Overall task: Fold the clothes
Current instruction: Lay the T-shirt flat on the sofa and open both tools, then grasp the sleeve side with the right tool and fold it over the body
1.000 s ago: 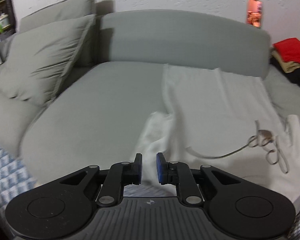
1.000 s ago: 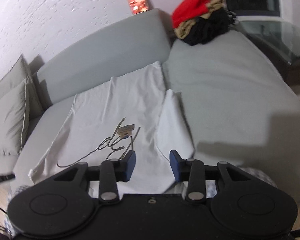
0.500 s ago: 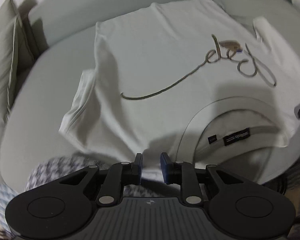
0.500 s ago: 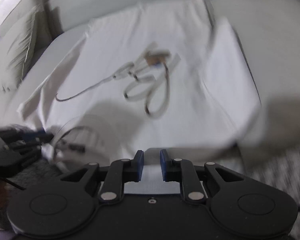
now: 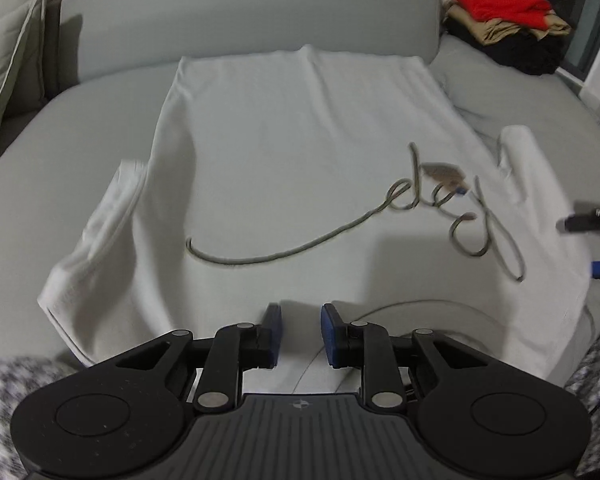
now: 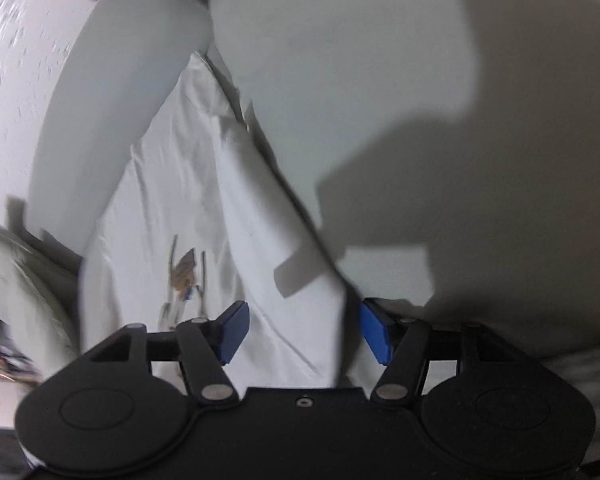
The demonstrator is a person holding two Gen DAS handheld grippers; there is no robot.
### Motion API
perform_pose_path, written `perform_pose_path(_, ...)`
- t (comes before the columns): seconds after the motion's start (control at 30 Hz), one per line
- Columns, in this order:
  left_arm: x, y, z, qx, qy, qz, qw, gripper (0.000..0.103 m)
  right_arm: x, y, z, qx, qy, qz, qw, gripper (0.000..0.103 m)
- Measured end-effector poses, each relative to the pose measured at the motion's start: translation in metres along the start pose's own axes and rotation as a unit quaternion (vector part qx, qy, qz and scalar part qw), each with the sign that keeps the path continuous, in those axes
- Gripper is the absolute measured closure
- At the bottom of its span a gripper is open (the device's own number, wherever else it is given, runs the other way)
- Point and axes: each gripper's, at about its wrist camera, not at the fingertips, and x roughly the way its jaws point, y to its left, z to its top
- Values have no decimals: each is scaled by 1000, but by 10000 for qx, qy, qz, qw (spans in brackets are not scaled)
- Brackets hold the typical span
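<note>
Across the grey sofa (image 5: pixel 80 128) lies the white T-shirt (image 5: pixel 284 152), my left gripper (image 5: pixel 300 334) parted, empty near its collar; right-wrist view: my right gripper (image 6: pixel 304 330) gapes over the sleeve (image 6: pixel 268 248), risking a bunched, crooked fold.

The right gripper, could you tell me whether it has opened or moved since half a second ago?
Yes. The right gripper has opened wide and swung right: the shirt's print, earlier centred ahead, now sits left, with its right sleeve between the fingers.

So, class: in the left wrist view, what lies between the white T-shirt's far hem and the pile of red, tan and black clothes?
Only bare grey sofa separates the white T-shirt from the clothes pile, in the left wrist view.
</note>
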Motion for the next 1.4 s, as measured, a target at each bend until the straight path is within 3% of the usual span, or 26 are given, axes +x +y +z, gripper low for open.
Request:
perform_pose_path(0.1, 1, 3, 0, -81, -12, -44, 10000, 80, 7, -22, -7, 623, -425, 967, 9924, 47)
perform_pose_path(0.17, 2, 4, 1, -104, 2, -65, 9999, 80, 9, -37, -12, 1012, -783, 1709, 9770, 53)
perform_pose_path(0.27, 2, 5, 1, -108, -3, -82, 9999, 80, 1, -42, -13, 1201, -1172, 2770, 9461, 54)
perform_pose_path(0.33, 0, 6, 0, -129, -1, -78, 9999, 80, 3, -39, -10, 1176, -1148, 3110, 9361, 54)
perform_pose_path(0.57, 0, 5, -1, -80, 7, -48, 10000, 79, 26, -31, 0, 1441, -1124, 2121, 9600, 66)
perform_pose_path(0.63, 1, 4, -1, -51, 6, -37, 10000, 79, 28, -27, 1, 1568, -1305, 1911, 9602, 77)
perform_pose_path(0.67, 1, 4, -1, -37, 2, -32, 10000, 79, 21, -22, 0, 1364, -1533, 1674, 9643, 98)
perform_pose_path(0.7, 0, 4, -2, -31, -7, -29, 10000, 79, 14, -16, -1, 1158, -1759, 1435, 9670, 101)
perform_pose_path(0.97, -2, 2, -7, 72, -102, 40, 9999, 79, -18, -4, -21, 197, -2518, 316, 9671, 102)
perform_pose_path(1.03, -2, 1, -7, 117, -113, 69, 9998, 79, -25, -2, -27, -27, -2673, 56, 9636, 97)
perform_pose_path(1.13, -2, 0, -8, 145, -117, 76, 9998, 79, -36, 1, -35, -361, -2898, -335, 9558, 82)
perform_pose_path(1.17, -2, 0, -8, 128, -118, 68, 9998, 79, -40, 3, -37, -473, -2971, -465, 9526, 69)
perform_pose_path(1.2, -2, 1, -8, 111, -118, 60, 9998, 79, -43, 1, -38, -500, -3025, -510, 9505, 64)
perform_pose_path(1.23, -2, 1, -7, 100, -114, 58, 9999, 79, -46, -7, -32, -283, -3033, -325, 9519, 64)
perform_pose_path(1.27, -2, 1, -7, 90, -108, 57, 9999, 79, -47, -13, -25, -128, -3065, -242, 9515, 73)
perform_pose_path(1.33, -2, 0, -6, 114, -102, 64, 9999, 79, -48, -17, -16, -102, -3078, -334, 9508, 101)
perform_pose_path(1.4, -3, 0, -6, 150, -106, 64, 9998, 79, -47, -5, -11, -514, -3245, -753, 9415, 101)
